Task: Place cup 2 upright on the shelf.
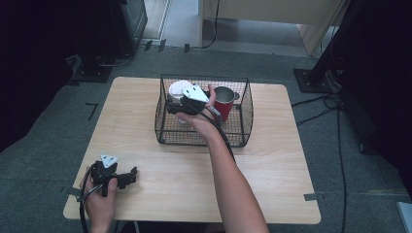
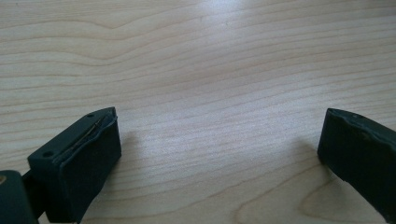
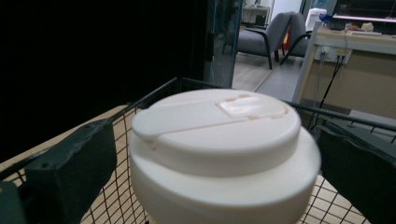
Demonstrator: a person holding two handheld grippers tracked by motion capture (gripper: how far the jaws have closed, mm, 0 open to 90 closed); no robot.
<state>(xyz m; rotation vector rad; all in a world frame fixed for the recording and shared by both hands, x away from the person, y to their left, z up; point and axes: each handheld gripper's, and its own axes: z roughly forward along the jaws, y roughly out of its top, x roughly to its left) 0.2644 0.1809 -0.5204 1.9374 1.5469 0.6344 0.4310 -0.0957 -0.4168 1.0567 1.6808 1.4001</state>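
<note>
Your right hand covers most of the right tongs (image 1: pixel 180 103) from above, and the white cup's body is cut off in the right gripper view. Light wood bench (image 1: pixel 145 141), grey carpet, dark room edges, cables on the floor. White lidded cup (image 3: pixel 219 144) stands in the black wire basket (image 1: pixel 245 114) beside a red mug (image 1: pixel 224 101). Right tongs stand wide around the cup, pads clear. Left tongs (image 2: pixel 219 154) rest wide over bare bench.

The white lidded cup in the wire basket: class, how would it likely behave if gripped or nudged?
The white cup looks smooth and rounded, so it may slip. It stands upright and seems tall, so a nudge might tip it against the basket.
</note>
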